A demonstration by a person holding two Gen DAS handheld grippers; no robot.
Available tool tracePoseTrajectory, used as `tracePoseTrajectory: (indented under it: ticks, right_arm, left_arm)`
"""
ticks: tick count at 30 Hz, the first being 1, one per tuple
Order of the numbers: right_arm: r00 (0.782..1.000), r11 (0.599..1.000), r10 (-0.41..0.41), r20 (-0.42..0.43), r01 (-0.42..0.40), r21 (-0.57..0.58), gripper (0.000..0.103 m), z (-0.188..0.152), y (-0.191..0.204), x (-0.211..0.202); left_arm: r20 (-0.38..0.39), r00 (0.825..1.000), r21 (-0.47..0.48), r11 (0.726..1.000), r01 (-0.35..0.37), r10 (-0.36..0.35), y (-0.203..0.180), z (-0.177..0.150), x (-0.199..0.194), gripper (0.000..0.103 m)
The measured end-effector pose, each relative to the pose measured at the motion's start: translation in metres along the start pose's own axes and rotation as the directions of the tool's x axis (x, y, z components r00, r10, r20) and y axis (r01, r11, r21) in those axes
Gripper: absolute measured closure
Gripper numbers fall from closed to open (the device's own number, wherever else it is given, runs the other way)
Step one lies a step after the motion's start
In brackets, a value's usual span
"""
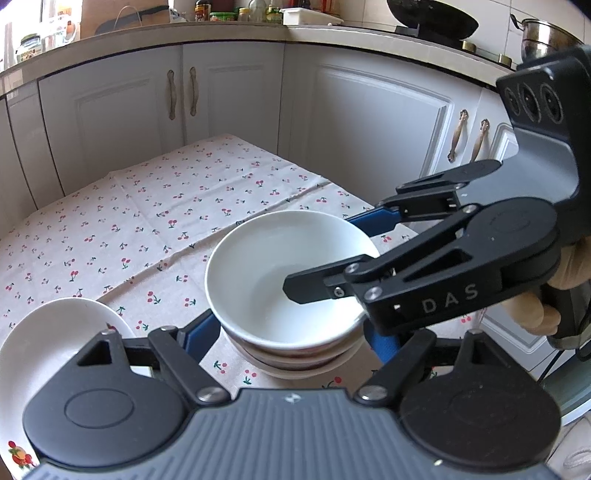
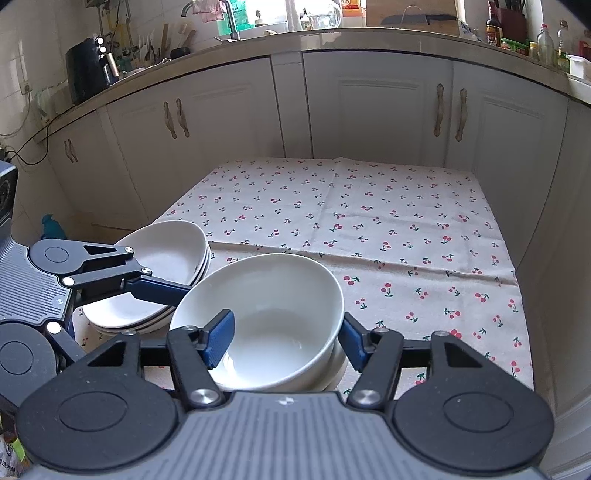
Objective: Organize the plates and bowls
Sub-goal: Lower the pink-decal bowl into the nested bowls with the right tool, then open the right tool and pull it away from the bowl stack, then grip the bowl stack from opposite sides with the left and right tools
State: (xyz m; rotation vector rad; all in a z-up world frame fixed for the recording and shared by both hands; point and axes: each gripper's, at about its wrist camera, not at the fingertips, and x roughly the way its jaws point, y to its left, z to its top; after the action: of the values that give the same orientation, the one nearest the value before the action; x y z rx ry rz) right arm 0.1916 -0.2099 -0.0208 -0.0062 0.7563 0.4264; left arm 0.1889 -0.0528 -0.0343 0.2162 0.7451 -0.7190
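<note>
A stack of white bowls (image 1: 280,273) stands on the cherry-print tablecloth, and the top bowl (image 2: 273,306) sits nested in it. My left gripper (image 1: 291,328) straddles the lower part of the stack, with a blue pad against each side; one of its fingers (image 2: 159,291) shows in the right wrist view. My right gripper (image 2: 286,338) stands open over the top bowl's right wall, one finger inside the bowl and the other just outside. From the left wrist view the right gripper (image 1: 325,254) comes in from the right. A stack of shallow white plates (image 2: 162,254) sits to the left, also seen as a plate (image 1: 48,343).
The tablecloth (image 2: 369,221) stretches bare toward the far edge of the table. White kitchen cabinets (image 2: 376,107) ring the table closely on three sides. A gloved hand (image 1: 546,314) holds the right gripper. Pots (image 1: 432,18) and bottles (image 2: 493,24) stand on the counters above.
</note>
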Motion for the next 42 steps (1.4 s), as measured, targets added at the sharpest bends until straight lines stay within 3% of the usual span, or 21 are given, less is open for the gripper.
tracePoseTrajectory:
  ticks: [6,8,14,19,24,34,39,42]
  right_arm:
    - [1.000,1.000,0.011,0.007,-0.011,0.009,0.030,-0.001,-0.001,-0.002]
    - [1.000,1.000,0.008,0.010,-0.008,0.011,0.027,-0.001,-0.001,-0.003]
    - [0.999,1.000,0.000,0.035,-0.001,0.029,0.023,-0.004,-0.005,-0.011]
    - [0.997,0.999,-0.013,0.075,0.010,0.041,0.007,-0.012,-0.013,-0.027]
    - [0.993,1.000,-0.017,0.118,0.015,0.018,0.000,-0.024,-0.014,-0.048]
    - [0.986,1.000,-0.016,0.166,0.020,-0.020,0.000,-0.066,-0.012,-0.054]
    - [0.990,0.997,-0.056,0.128,0.050,0.052,0.000,-0.087,-0.023,-0.026]
    - [0.992,0.994,-0.037,0.118,0.024,0.108,0.000,-0.095,-0.030,-0.015]
  left_arm:
    - [-0.005,1.000,-0.002,1.000,0.000,0.000,0.000,-0.001,0.001,0.018]
    - [0.008,1.000,-0.001,1.000,-0.008,0.008,0.000,0.000,-0.001,0.009]
    - [0.038,0.999,0.007,1.000,0.001,-0.002,-0.004,-0.002,-0.011,0.007]
    - [0.047,0.999,-0.003,1.000,0.001,-0.001,-0.006,-0.011,-0.018,0.004]
    - [0.053,0.999,-0.044,0.999,0.001,0.001,-0.002,-0.022,-0.020,0.004]
    - [0.037,0.999,0.003,1.000,-0.006,0.006,-0.005,-0.041,-0.012,0.004]
    - [0.023,0.999,0.005,1.000,-0.025,0.025,-0.004,-0.048,0.001,0.004]
    - [0.016,1.000,0.015,1.000,-0.027,0.026,-0.003,-0.052,0.008,0.004]
